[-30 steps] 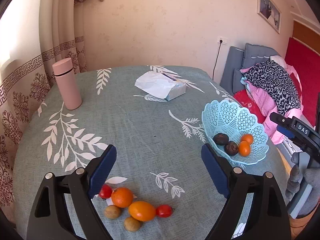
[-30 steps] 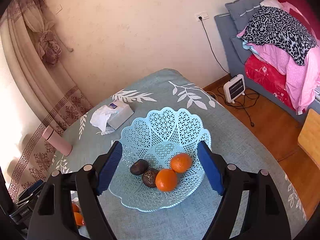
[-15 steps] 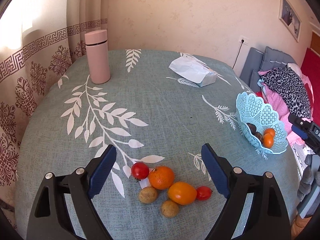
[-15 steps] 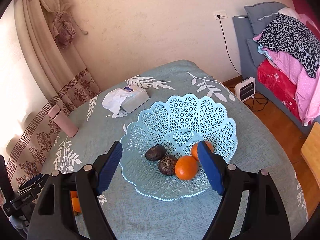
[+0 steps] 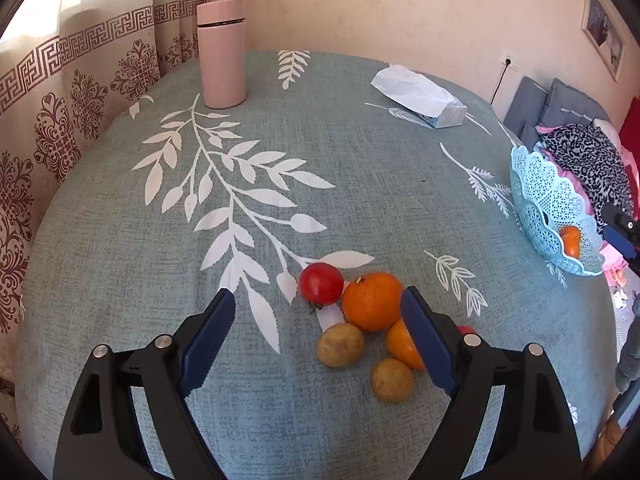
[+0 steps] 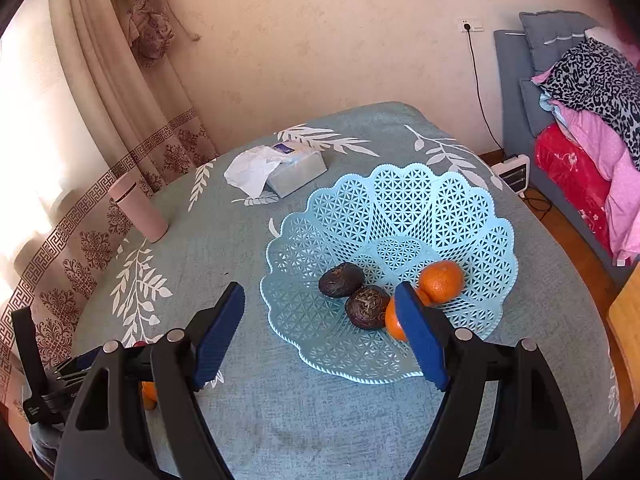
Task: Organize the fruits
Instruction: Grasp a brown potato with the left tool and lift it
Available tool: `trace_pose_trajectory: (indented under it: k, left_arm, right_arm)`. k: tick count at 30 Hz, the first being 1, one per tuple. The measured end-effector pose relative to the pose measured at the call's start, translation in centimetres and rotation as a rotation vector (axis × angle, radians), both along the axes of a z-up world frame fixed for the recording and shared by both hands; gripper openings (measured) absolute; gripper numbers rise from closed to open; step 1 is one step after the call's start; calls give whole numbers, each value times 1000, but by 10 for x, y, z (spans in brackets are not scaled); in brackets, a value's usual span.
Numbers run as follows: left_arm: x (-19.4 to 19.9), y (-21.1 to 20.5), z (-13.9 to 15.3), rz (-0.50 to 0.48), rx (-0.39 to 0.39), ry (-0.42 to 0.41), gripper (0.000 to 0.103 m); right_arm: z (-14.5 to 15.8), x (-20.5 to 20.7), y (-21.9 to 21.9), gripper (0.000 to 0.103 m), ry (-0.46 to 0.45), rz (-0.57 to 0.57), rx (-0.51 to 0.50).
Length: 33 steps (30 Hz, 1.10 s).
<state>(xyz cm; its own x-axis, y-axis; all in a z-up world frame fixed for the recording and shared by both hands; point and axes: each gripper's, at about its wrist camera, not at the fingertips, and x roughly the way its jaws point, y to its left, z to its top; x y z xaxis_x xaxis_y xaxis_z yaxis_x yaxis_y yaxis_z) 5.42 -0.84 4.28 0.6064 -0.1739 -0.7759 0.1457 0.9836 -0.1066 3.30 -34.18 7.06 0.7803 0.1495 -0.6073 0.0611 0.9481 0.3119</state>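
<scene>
Where the leaf-print teal tablecloth (image 5: 360, 168) nears its front edge: loose cluster of fruit — round dimpled orange (image 5: 372, 301), glossy red tomato (image 5: 321, 283), two small matte brown fruits (image 5: 340, 345), all firm but roll-prone. Best gripped across the orange's widest girth, gently. Left gripper (image 5: 316, 344) jaws wide, lately narrowing, empty; right gripper (image 6: 320, 336) wide, empty, over the pale-blue lattice plastic basket (image 6: 400, 200) — part-filled.

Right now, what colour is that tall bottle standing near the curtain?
Pale pink all over, lid included. The bottle shows best in the left wrist view.
</scene>
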Motion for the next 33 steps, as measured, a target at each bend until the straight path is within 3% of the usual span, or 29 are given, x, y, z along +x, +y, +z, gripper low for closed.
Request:
trace_pose_trajectory:
  k: [7,12,17,25,33]
  left_arm:
    - [-10,-2,-23,-31,2,53,58]
    - [-15,-2,-28,-33,-3,42,48]
    - [-17,-6,-27,-65,-34,29,28]
    - [-23,6,-12,-44,-35,-4,28]
    - [-33,25,22,10,-10,-103,28]
  right_arm:
    - [-9,2,18,79,27,60,-29]
    - [-16,4,27,79,49,83,-38]
    - [-24,5,41,79,68,124,-52]
    - [-25,0,64,79,59,197,-69]
    - [-25,-5,112,79,58,355,-62]
